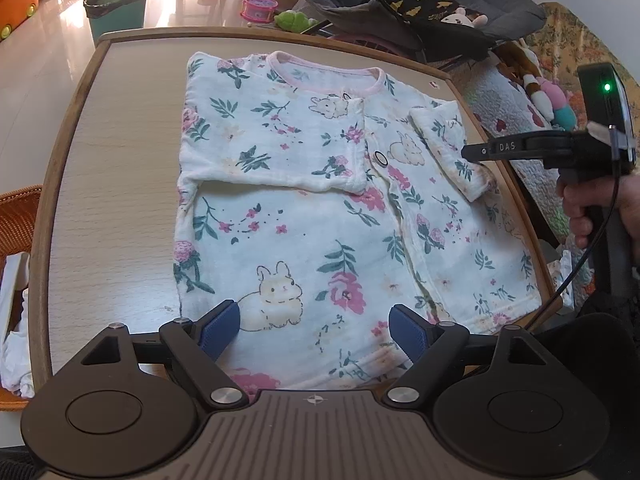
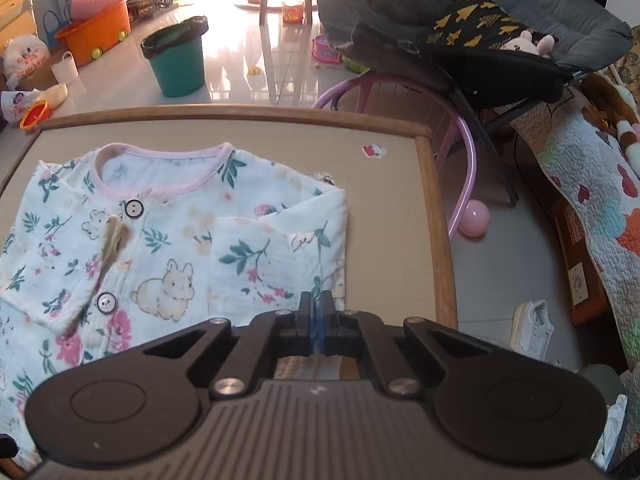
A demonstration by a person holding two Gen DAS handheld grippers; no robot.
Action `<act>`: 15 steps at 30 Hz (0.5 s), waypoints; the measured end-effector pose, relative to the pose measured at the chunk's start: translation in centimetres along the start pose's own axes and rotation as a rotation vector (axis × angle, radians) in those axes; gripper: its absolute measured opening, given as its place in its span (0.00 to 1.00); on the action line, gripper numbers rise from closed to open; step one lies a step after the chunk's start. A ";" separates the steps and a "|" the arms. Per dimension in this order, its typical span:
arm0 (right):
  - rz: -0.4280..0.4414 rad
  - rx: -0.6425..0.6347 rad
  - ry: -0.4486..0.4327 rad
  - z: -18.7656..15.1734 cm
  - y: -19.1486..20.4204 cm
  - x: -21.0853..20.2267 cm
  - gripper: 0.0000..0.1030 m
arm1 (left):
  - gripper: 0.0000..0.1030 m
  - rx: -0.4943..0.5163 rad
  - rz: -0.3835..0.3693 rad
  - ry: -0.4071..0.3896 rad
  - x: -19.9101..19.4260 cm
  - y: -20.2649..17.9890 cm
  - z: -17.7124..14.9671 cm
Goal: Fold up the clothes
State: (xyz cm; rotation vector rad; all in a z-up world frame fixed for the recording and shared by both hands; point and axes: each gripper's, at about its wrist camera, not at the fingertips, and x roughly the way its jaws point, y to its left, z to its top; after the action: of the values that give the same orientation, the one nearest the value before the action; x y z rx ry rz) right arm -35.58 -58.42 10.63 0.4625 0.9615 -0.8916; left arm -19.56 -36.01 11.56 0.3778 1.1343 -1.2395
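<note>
The left gripper [image 1: 314, 330] hangs nearest, blue pads spread wide over the hem of the floral baby top [image 1: 320, 208], nothing between them. The top lies flat on the wood-rimmed table [image 1: 116, 160], both sleeves folded inward. Left of the table, an orange wicker basket [image 1: 18, 216] holds white cloth. The right gripper [image 2: 319, 304] is pressed together, pinching the folded right sleeve [image 2: 276, 256].

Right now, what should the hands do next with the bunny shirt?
Probably let go of the right sleeve: the right tool is shut on it, already folded over the shirt. The left sleeve is folded too, so the bottom hem comes next.
</note>
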 end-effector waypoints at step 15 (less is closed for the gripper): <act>0.072 0.029 0.023 0.5 0.1 -3.1 0.03 | 0.85 0.000 0.008 0.006 0.2 -0.5 0.1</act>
State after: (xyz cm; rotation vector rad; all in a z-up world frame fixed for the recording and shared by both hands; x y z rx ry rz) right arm -36.11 -57.30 13.53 0.5302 0.9485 -0.8375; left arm -19.95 -36.36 11.56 0.3863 1.1372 -1.2317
